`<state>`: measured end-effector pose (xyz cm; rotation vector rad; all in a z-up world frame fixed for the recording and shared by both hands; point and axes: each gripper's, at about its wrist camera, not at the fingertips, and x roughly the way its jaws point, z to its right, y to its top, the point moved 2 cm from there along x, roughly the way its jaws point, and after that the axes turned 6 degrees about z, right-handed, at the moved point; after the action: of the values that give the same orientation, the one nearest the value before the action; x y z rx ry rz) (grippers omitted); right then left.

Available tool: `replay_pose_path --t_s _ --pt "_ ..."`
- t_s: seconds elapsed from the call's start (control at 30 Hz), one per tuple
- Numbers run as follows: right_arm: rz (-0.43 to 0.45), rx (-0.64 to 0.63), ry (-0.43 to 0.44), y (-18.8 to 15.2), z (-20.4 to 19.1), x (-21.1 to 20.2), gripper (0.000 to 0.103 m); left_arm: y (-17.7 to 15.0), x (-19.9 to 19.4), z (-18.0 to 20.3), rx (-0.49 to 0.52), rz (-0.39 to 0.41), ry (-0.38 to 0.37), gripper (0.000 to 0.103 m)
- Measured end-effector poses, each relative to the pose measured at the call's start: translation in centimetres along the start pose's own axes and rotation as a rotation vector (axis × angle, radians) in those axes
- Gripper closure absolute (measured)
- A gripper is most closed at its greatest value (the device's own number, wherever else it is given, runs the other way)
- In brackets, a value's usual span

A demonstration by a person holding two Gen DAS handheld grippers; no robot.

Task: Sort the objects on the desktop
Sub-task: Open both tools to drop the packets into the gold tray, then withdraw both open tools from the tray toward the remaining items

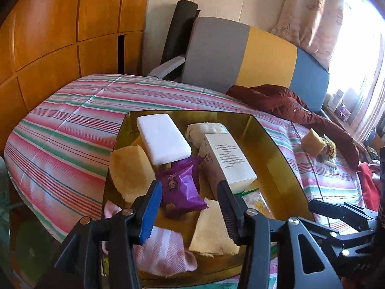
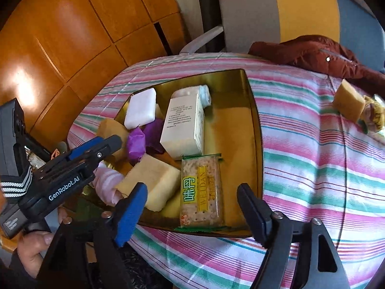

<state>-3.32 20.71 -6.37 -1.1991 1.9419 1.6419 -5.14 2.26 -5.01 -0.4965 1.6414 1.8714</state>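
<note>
A gold tray [image 2: 255,130] on the striped cloth holds a white soap bar [image 2: 140,108], a white carton [image 2: 184,125], a purple snack packet [image 2: 137,144], yellow sponges [image 2: 154,180], a cracker packet [image 2: 201,192], a pink cloth [image 2: 108,180] and a rolled white cloth [image 2: 204,94]. My left gripper [image 1: 190,192] is open and empty, just above the purple packet [image 1: 180,185] and a sponge piece [image 1: 211,231]. My right gripper [image 2: 192,195] is open and empty, over the tray's near edge around the cracker packet. The left gripper also shows in the right wrist view [image 2: 96,149].
Another yellow sponge [image 2: 350,101] and a yellow wrapped item [image 2: 373,115] lie on the cloth at far right. A dark red jacket [image 2: 312,53] lies at the back. A grey, yellow and blue chair back [image 1: 252,57] stands behind, wooden cabinets [image 1: 60,36] to the left.
</note>
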Motion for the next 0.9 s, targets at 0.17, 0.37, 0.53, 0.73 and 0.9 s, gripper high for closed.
replay_pose_path --t_s 0.17,0.37,0.53,0.73,0.9 --pt "0.039 0.023 -0.028 0.1 0.8 -1.0 0.019 -0.1 -0.6 0.9 0.020 0.001 -0.029 0.055" --pt "0.065 0.044 -0.081 0.1 2.3 -2.0 0.016 -0.7 -0.6 2.8 0.053 -0.020 -0.070 0.055" --pt "0.082 0.095 -0.120 0.0 5.0 -2.9 0.015 -0.9 -0.7 4.5 0.089 -0.030 -0.108 0.055" --pt "0.085 0.165 -0.180 -0.5 9.1 -4.0 0.014 -0.7 -0.6 6.4 0.126 -0.044 -0.149 0.055" --pt "0.085 0.235 -0.232 -0.8 13.1 -5.4 0.014 -0.4 -0.1 8.6 0.163 -0.056 -0.184 0.054"
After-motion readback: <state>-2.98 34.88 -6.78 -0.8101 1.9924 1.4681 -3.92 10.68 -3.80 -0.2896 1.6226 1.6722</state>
